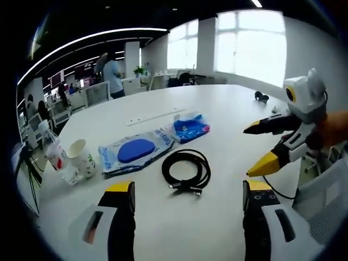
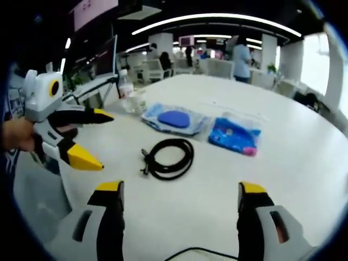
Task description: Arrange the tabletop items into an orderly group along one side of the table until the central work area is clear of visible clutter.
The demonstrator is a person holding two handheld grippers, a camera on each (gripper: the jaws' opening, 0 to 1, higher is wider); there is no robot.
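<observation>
A coiled black cable (image 1: 186,169) (image 2: 169,157) lies in the middle of the white table (image 1: 228,109). Behind it lie a clear packet with a blue oval pad (image 1: 136,151) (image 2: 174,118) and a smaller blue packet (image 1: 190,127) (image 2: 235,134). A paper cup (image 1: 81,159) and a plastic bottle (image 1: 54,155) (image 2: 124,82) stand at the table's edge. My left gripper (image 1: 187,197) (image 2: 87,138) is open, short of the cable. My right gripper (image 2: 178,198) (image 1: 258,149) is open too, hovering over bare table with nothing between its jaws.
A thin white strip (image 1: 155,116) lies farther back on the table. A small dark object (image 1: 261,97) sits near the far edge. Office chairs, desks and a standing person (image 1: 113,73) are beyond the table.
</observation>
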